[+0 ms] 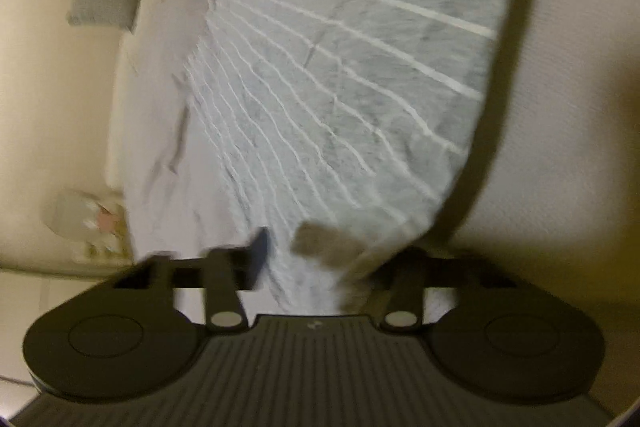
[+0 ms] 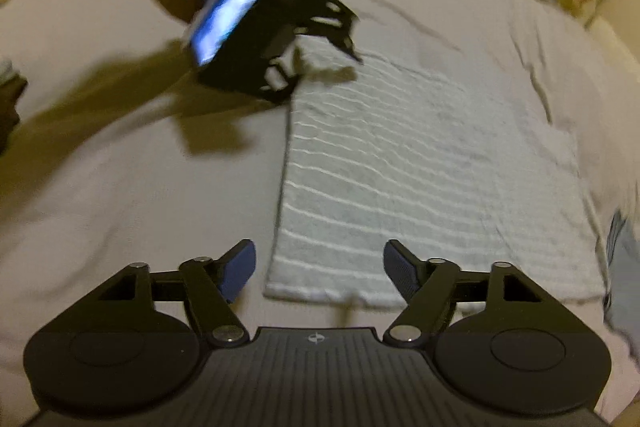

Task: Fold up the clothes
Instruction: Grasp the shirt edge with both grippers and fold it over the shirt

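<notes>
on the bed lies a striped cloth, flat. the right gripper hangs spread wide over its near edge; the left gripper sits at the far corner (too blurred to judge). no writing legible.

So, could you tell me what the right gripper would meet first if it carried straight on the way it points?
Most likely the near hem of the striped garment lying flat on the bed sheet. The right gripper is open and straddles that edge; how far above the cloth it sits is unclear.
</notes>
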### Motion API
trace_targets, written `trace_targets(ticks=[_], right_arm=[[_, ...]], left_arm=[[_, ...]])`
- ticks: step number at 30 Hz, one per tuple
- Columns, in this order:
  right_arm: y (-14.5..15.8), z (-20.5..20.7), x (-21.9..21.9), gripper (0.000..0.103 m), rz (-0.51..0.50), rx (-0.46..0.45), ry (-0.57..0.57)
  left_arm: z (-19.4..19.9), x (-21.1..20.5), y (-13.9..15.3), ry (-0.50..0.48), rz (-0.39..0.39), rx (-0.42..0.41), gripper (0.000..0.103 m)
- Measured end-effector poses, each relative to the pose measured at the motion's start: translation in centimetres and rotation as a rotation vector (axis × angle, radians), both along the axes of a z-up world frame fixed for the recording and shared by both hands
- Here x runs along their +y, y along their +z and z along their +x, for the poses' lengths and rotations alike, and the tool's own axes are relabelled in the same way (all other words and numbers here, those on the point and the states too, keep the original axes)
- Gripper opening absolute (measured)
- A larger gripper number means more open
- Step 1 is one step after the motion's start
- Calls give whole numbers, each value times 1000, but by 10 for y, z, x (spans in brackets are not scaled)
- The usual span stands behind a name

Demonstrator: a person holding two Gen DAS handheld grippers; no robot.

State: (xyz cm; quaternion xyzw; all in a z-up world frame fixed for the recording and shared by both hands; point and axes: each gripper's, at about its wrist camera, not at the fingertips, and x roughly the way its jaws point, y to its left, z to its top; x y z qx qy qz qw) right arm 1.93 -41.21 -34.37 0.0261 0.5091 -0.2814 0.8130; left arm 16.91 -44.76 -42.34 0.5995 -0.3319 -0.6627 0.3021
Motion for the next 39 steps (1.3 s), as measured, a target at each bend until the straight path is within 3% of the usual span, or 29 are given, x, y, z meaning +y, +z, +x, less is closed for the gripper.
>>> trace_targets(ticks=[2,4,5,12,13,14,16,20,29,36,39], right_arm=[[-15,17,6,78,-34,30,31],[-34,32,9,74,-72,88,64],[-44,37,9,70,-99,125,74],[-71,33,-12,66,-275,288,82],[-72,33,-15,51,-281,297,95],[-72,32,-17,27,-278,303,109],[-67,31,-23,2,-260,307,119],[-35,16,-26,5,-208,248,138],[66,-36,1,7,-2,110,240],[105,-49,36,7,278,-16,322],[115,-52,35,6,340,-73,323]], left_arm=[[-4,-3,5,13,14,18,16],[-7,-6,8,26,21,34,13],[-8,-6,10,31,24,40,12],[-10,-9,13,57,45,67,11],[-11,-7,14,63,48,69,10],[-11,-7,15,71,51,73,9],[-11,-5,20,82,48,79,8],[-7,4,40,82,41,91,6],[-10,70,128,12,67,112,6],[9,146,183,-69,273,-12,6],[12,148,198,-72,346,-67,6]])
